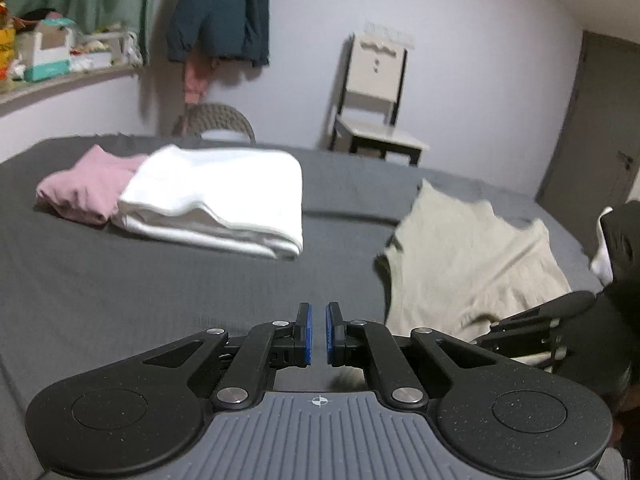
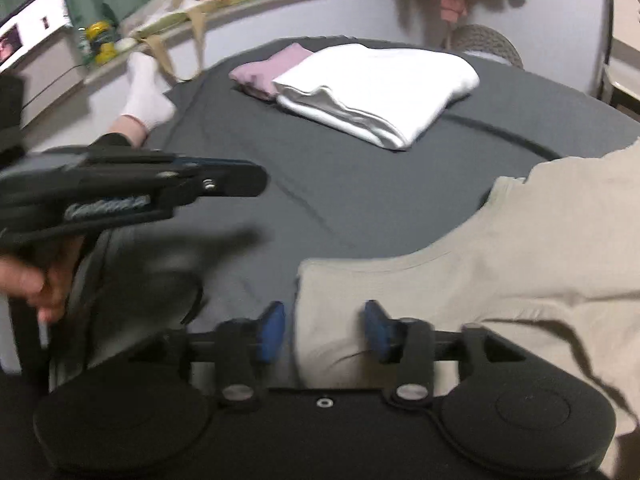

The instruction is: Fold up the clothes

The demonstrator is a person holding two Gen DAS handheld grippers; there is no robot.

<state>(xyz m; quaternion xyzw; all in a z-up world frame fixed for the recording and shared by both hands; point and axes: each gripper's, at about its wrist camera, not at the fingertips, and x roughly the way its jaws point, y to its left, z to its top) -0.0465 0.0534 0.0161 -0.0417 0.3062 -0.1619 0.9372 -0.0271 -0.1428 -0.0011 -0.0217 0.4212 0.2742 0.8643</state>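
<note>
A beige garment (image 2: pixel 500 280) lies spread and rumpled on the dark grey bed sheet (image 2: pixel 360 200). My right gripper (image 2: pixel 325 330) is open, with the garment's near corner lying between its blue pads (image 2: pixel 274 330). In the left wrist view the same beige garment (image 1: pixel 472 264) sits to the right, and my left gripper (image 1: pixel 318 332) hovers over bare sheet (image 1: pixel 160 280), its pads almost together with nothing between them. The left gripper (image 2: pixel 240 178) also shows in the right wrist view, held by a hand. A folded white garment (image 1: pixel 224 196) and a folded pink one (image 1: pixel 88 188) lie at the far side.
A foot in a white sock (image 2: pixel 146 92) rests at the bed's left edge. Behind the bed stand a wicker chair (image 1: pixel 224 120) and a pale wooden chair (image 1: pixel 376 96). A cluttered shelf (image 1: pixel 60 60) runs along the wall, with a dark jacket (image 1: pixel 224 12) hanging nearby.
</note>
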